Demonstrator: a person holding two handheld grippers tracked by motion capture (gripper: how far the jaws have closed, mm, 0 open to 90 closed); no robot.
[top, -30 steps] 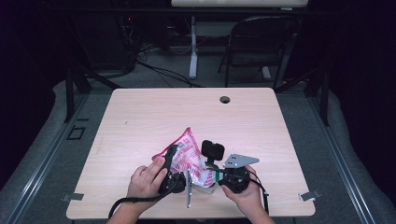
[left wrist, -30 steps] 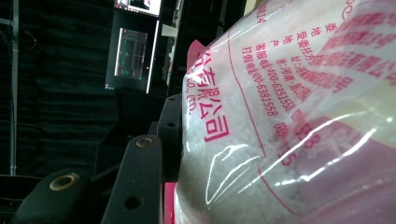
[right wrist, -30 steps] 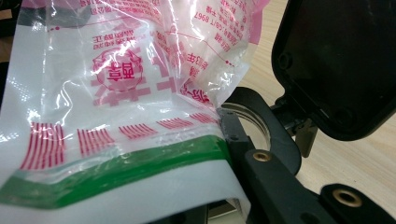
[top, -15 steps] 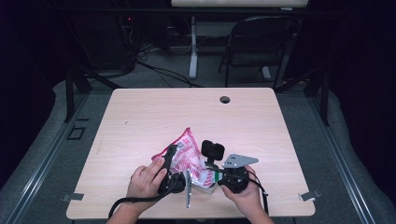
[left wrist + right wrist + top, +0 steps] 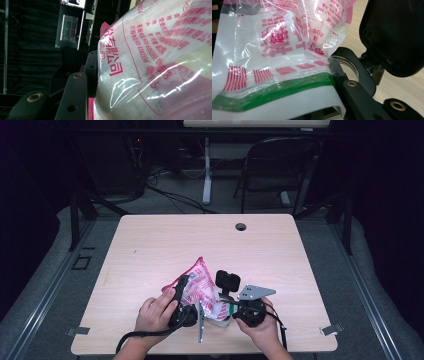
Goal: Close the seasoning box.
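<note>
A clear plastic bag [image 5: 202,287] with pink print and white grains inside is held up over the table's near middle. My left gripper [image 5: 185,295] is shut on its left side; in the left gripper view the bag [image 5: 155,62] presses against one black finger [image 5: 75,97], and the other finger is hidden behind it. My right gripper [image 5: 227,309] is shut on the bag's lower end, where a green stripe [image 5: 274,95] runs along the seam beside a finger [image 5: 357,97]. A black container with a round mouth [image 5: 348,66] and raised lid [image 5: 394,32] sits just behind the bag.
The black lid [image 5: 227,280] stands up between the bag and the right gripper's grey plate [image 5: 255,292]. A cable hole [image 5: 241,226] lies at the far edge of the wooden table [image 5: 150,250]. A folding chair [image 5: 280,165] stands beyond the table.
</note>
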